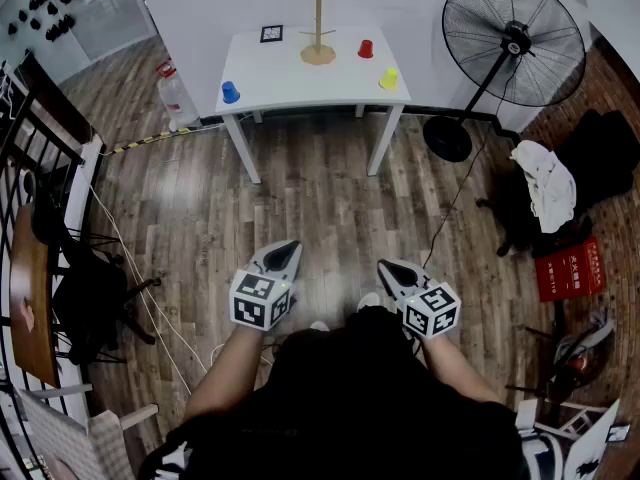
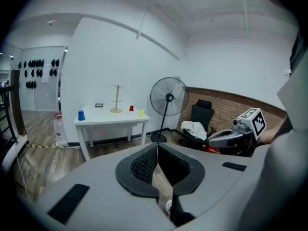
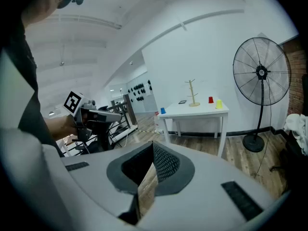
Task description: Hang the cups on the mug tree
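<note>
Facing white table point(image 1: 300, 83) across wood floor point(image 1: 320, 198), left hand-held gripper point(image 1: 290, 247) and right hand-held gripper point(image 1: 386, 265) closed, empty

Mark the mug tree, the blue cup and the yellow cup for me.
mug tree point(image 1: 317, 30), head view, on its upright post.
blue cup point(image 1: 230, 92), head view, on its side wall.
yellow cup point(image 1: 389, 78), head view, on its side wall.

Black short-sleeved top point(image 1: 350, 398)
</note>
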Motion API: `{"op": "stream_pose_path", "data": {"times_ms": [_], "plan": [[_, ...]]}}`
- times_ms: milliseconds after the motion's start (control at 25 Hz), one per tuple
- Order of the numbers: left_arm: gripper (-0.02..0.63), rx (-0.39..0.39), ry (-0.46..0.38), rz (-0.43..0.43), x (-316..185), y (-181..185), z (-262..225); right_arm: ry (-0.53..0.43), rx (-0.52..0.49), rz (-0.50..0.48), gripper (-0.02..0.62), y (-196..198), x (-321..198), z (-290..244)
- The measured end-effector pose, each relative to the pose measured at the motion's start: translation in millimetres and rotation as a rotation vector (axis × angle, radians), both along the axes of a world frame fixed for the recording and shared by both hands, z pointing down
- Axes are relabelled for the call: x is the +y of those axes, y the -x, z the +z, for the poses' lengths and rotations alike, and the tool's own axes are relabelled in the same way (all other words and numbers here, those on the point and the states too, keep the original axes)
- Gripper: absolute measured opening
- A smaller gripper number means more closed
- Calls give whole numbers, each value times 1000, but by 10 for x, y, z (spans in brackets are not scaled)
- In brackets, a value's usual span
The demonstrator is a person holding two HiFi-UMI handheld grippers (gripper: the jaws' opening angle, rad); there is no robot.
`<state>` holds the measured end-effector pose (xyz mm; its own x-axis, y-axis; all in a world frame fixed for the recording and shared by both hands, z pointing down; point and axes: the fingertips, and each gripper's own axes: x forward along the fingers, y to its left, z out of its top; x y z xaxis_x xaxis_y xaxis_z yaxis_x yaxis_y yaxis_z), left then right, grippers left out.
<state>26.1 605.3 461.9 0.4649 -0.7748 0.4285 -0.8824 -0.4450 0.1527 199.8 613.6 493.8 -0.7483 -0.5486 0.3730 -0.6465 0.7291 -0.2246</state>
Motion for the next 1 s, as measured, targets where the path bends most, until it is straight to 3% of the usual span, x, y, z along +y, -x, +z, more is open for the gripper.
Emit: {"op": "stream_pose_path", "data": {"times_ms": [480, 760, 1000], "plan": [[18, -3, -7, 10, 29, -15, 8, -10, -5, -10, 6, 46, 42, -15], [18, -26, 68, 33, 98, -2, 161, 52, -48, 37, 7, 39, 5, 52], [18, -15, 65, 45, 169, 81, 154, 41, -29, 13, 8, 192, 66, 18]]}}
